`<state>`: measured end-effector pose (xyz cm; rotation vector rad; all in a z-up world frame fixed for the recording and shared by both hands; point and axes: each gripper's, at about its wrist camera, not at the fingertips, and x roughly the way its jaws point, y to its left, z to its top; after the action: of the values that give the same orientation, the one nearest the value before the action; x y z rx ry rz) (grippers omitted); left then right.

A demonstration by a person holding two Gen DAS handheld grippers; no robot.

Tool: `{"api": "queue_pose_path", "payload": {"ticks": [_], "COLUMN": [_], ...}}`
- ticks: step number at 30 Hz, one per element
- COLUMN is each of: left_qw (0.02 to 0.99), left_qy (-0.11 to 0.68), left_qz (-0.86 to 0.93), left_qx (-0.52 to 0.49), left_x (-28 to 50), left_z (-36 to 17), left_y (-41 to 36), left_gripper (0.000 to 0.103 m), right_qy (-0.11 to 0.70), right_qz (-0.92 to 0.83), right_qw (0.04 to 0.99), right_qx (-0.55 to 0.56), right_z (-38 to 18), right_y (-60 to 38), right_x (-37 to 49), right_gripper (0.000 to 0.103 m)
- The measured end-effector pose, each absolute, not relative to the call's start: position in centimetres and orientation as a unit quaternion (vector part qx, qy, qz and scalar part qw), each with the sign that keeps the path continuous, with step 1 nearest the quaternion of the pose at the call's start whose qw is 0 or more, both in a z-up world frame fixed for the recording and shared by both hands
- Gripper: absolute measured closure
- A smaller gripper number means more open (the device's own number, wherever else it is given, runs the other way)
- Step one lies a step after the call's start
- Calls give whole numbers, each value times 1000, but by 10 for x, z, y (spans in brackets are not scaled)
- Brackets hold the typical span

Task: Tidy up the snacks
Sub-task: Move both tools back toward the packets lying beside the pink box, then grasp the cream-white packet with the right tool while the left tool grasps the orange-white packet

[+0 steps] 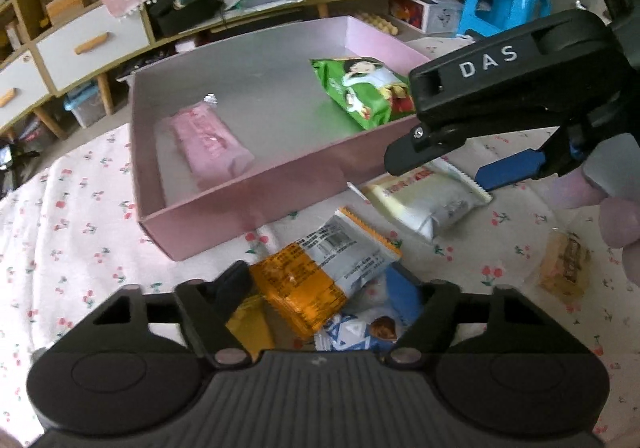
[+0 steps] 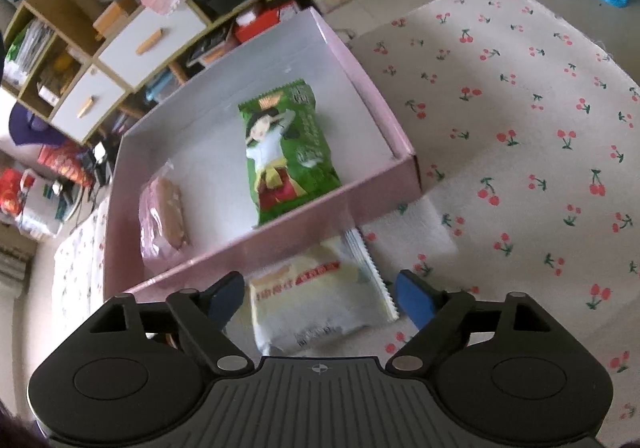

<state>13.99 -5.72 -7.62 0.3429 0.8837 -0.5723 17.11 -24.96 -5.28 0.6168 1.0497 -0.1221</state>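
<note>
Snacks lie split: two packets already in the pink box (image 2: 404, 163), the rest on the cloth (image 2: 520, 87) just outside. Your right gripper (image 2: 320, 294) hangs spread open astride the yellow packet (image 2: 316, 296), ready to pinch. Your left gripper (image 1: 332, 298) is clamped on the orange packet (image 1: 316, 280), likely boxing it next.

Soft, even daylight fills both views, and shadows stay faint. The box (image 1: 256, 203) floor shows a dull sheen in the left view. Fisheye bending curves the shelves (image 1: 92, 43) along the top edges (strongest in the corners). The pale packet (image 2: 320, 296) at lower centre looks motion-blurred.
</note>
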Motion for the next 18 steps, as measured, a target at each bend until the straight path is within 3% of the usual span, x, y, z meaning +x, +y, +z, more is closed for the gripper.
{"api": "queue_pose_path", "payload": {"ticks": [6,12,18], "left_qw": [854,854,851], "left_qy": [420,434,461], "left_qz": [-263,-248,-222], "left_qx": [157,145,118], "left_x": [140,137,137], "left_z": [-74,-70,-65], "left_y": [-49,-41,-33], "left_gripper": [49,51,51], "right_qy": [476,491,519], "right_qz": [-82,-87,-67], "right_qw": [843,854,842], "right_qx": [236,146,135], "right_z": [-53,-55,-53], "right_y": [-231,-218,-240], "right_x": [171,172,163], "right_gripper": [16,18,17]}}
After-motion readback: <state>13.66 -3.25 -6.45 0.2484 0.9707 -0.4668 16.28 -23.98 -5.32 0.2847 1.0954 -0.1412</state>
